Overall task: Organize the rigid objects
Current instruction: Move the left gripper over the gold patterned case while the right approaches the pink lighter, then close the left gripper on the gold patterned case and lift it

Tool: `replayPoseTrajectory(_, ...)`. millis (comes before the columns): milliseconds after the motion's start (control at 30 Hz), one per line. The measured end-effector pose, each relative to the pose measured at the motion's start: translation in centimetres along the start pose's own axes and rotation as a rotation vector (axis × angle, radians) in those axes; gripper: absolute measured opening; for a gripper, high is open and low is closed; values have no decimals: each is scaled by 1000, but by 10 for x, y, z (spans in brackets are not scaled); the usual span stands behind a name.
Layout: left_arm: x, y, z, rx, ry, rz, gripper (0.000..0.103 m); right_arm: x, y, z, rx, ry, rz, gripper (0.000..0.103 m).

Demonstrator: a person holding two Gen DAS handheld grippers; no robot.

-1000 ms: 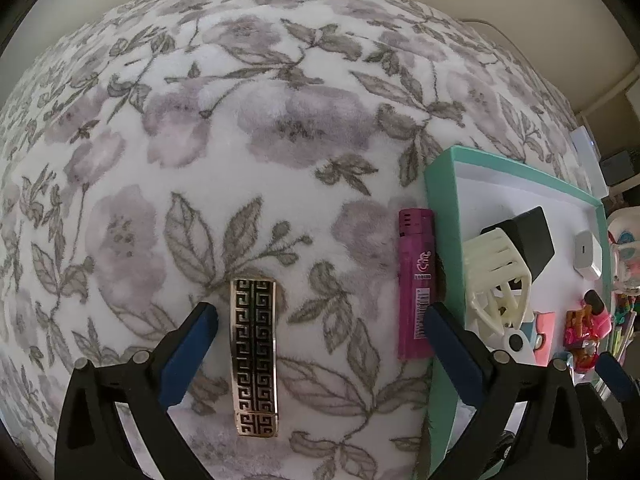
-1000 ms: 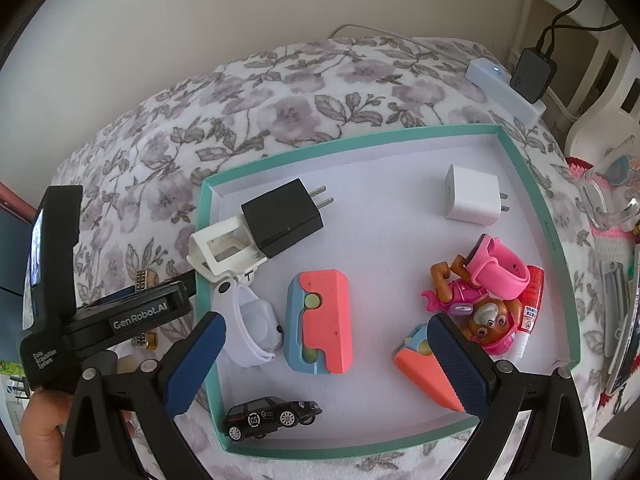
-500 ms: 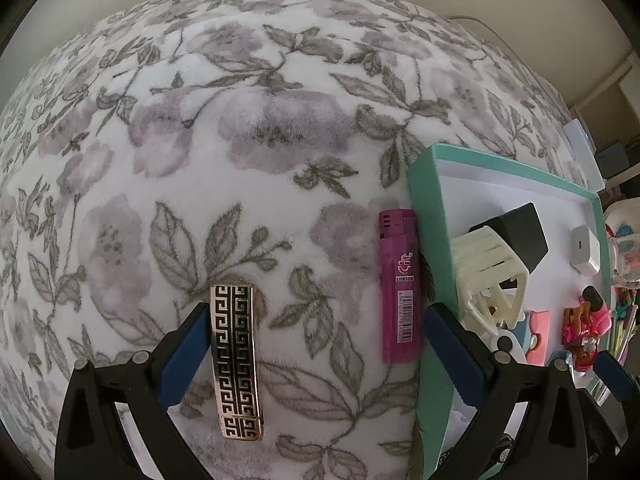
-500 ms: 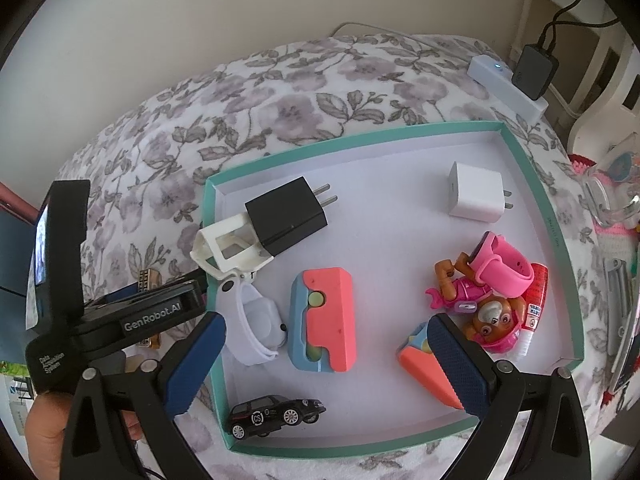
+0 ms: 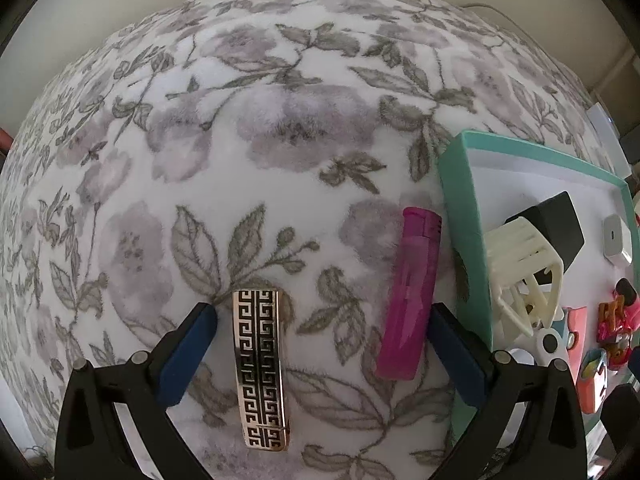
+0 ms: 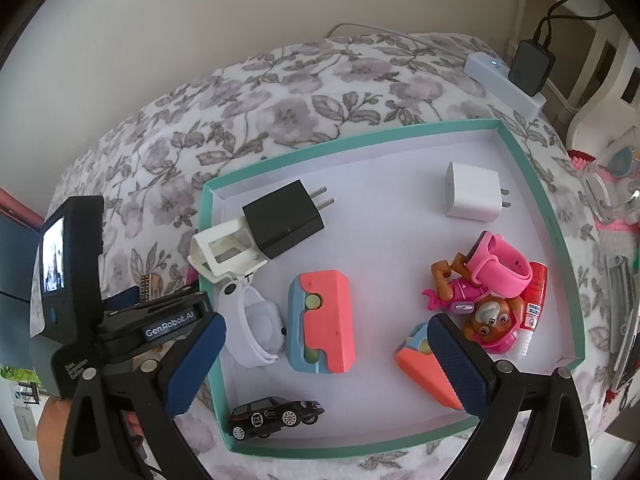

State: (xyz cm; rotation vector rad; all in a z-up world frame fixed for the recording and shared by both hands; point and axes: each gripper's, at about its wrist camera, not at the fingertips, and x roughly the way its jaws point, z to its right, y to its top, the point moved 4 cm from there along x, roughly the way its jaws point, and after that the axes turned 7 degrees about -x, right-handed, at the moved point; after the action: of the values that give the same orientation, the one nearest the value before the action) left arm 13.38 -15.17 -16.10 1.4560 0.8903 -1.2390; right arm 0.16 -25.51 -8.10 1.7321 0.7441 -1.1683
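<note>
A gold and black patterned lighter (image 5: pixel 261 368) and a pink lighter (image 5: pixel 412 296) lie on the floral blanket (image 5: pixel 248 152), both between the fingers of my open left gripper (image 5: pixel 320 320). The teal-rimmed tray (image 6: pixel 528 176) lies to their right. It holds a black plug (image 6: pixel 284 218), a white plug (image 6: pixel 474 197), a white frame (image 6: pixel 218 256), a coral and blue block (image 6: pixel 324 326), a toy car (image 6: pixel 276 416) and a pink toy pup (image 6: pixel 484 300). Above the tray hovers my open right gripper (image 6: pixel 326 334), holding nothing.
A white power strip (image 6: pixel 504 78) with a black adapter (image 6: pixel 530 66) lies past the tray's far right corner. Glasses and metal tools (image 6: pixel 622 280) sit at the right edge. A hand (image 6: pixel 52 428) holds the left gripper's body (image 6: pixel 72 280) beside the tray.
The left gripper has shifted so both lighters now sit between its fingers, the pink one nearer the right finger. The right gripper has barely moved.
</note>
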Motion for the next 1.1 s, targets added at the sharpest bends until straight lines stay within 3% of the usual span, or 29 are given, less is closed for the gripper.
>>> replayPoseTrajectory(333,-7,2,-40,-62,48,-5,103,-2,2,-3,-8,12,7,102)
replayPoseTrajectory(533,-14,1,-59,-125,9,-32,103,-5,4,-13,-43,24,30,102)
replayPoseTrajectory(733,-13,-11,-87,-145,54,-68,101,-3,6,-22,-64,30,31,102)
replayPoseTrajectory(800,-10,-14,-91,-161,33,-92,87,-2,5,-24,-75,27,30,102)
replayPoseTrajectory(900,-12,-20,-92,-149,35,-90,82,-1,6,-27,-91,18,34,102)
replayPoseTrajectory(1100,-22,-25,-75,-122,5,-82,50,-7,15,-45,-152,28,81,102)
